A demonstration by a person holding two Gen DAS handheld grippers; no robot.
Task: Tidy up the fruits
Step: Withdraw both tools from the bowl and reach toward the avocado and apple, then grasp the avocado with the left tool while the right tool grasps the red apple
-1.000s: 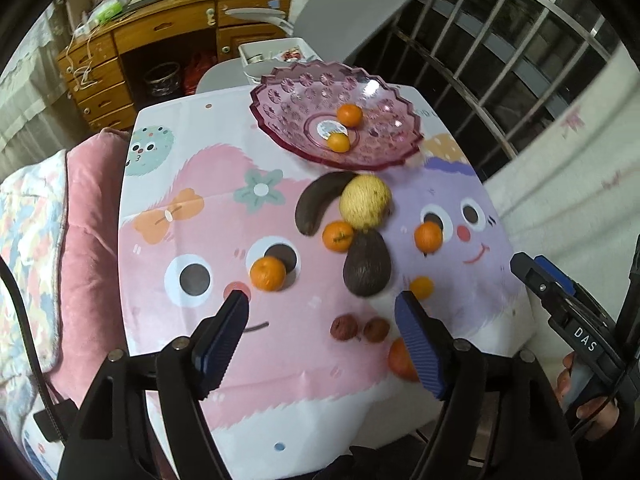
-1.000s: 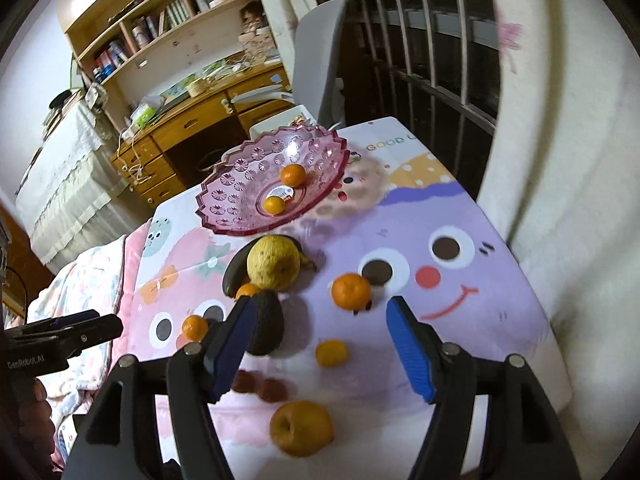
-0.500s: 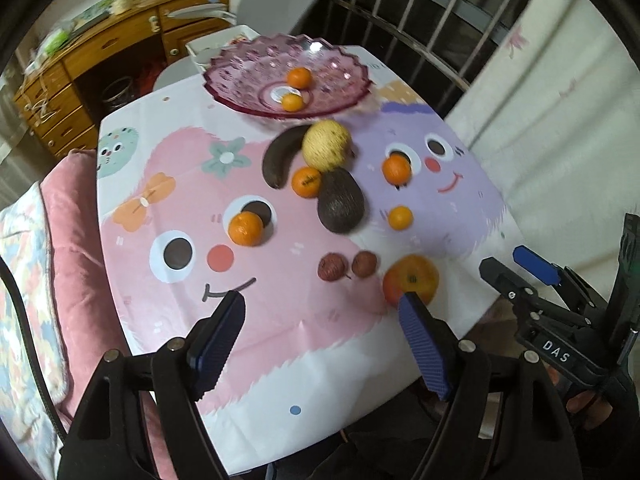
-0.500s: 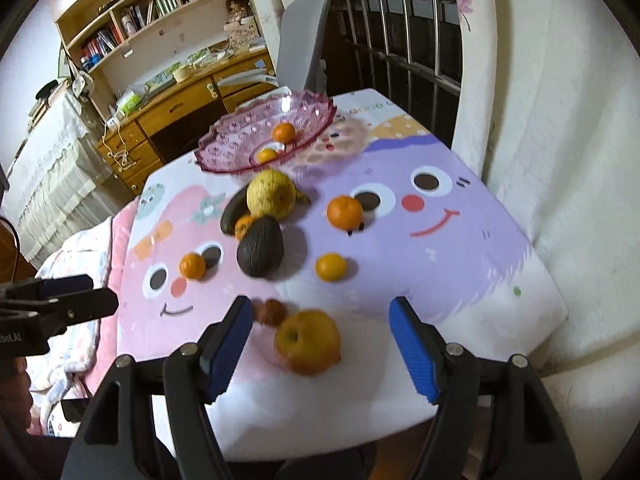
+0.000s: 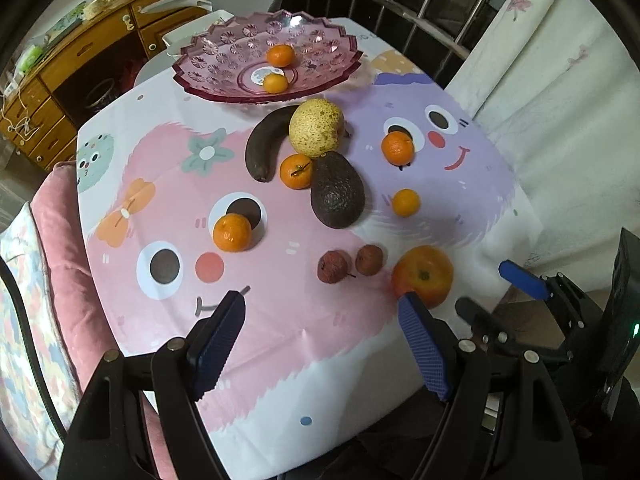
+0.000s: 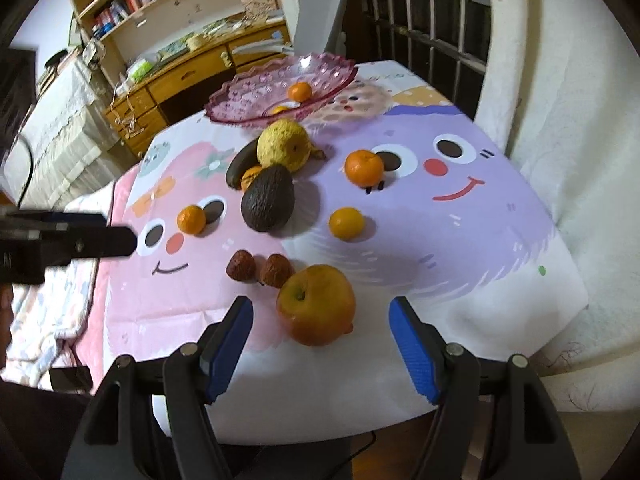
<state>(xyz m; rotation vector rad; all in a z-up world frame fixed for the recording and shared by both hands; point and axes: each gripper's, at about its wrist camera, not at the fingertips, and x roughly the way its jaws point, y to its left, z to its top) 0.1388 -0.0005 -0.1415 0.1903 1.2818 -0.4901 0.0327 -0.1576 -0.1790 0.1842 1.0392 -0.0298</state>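
A pink glass bowl (image 5: 208,52) at the table's far end holds two tangerines (image 5: 281,55). In front of it lie a yellow pear (image 5: 317,127), a dark banana (image 5: 262,148), an avocado (image 5: 337,190), several loose tangerines (image 5: 232,232), two lychees (image 5: 331,266) and an apple (image 5: 422,276). My left gripper (image 5: 320,304) hangs open over the pink cloth, with nothing between its fingers. My right gripper (image 6: 320,308) is open with the apple (image 6: 316,304) between its fingertips, and the pads stand clear of it. The bowl (image 6: 248,92) and the avocado (image 6: 268,198) lie beyond.
The cartoon tablecloth (image 5: 280,360) ends just below both grippers. A pink cushion (image 5: 60,248) flanks the left side and a white curtain (image 6: 560,160) the right. Window bars (image 5: 400,8), a grey chair (image 6: 320,12) and a wooden desk (image 6: 192,76) stand behind the bowl.
Both grippers have drawn back toward the table's near edge and sunk. The left view has rolled, and the apple has come fully into it. The apple now sits level with the right fingertips.
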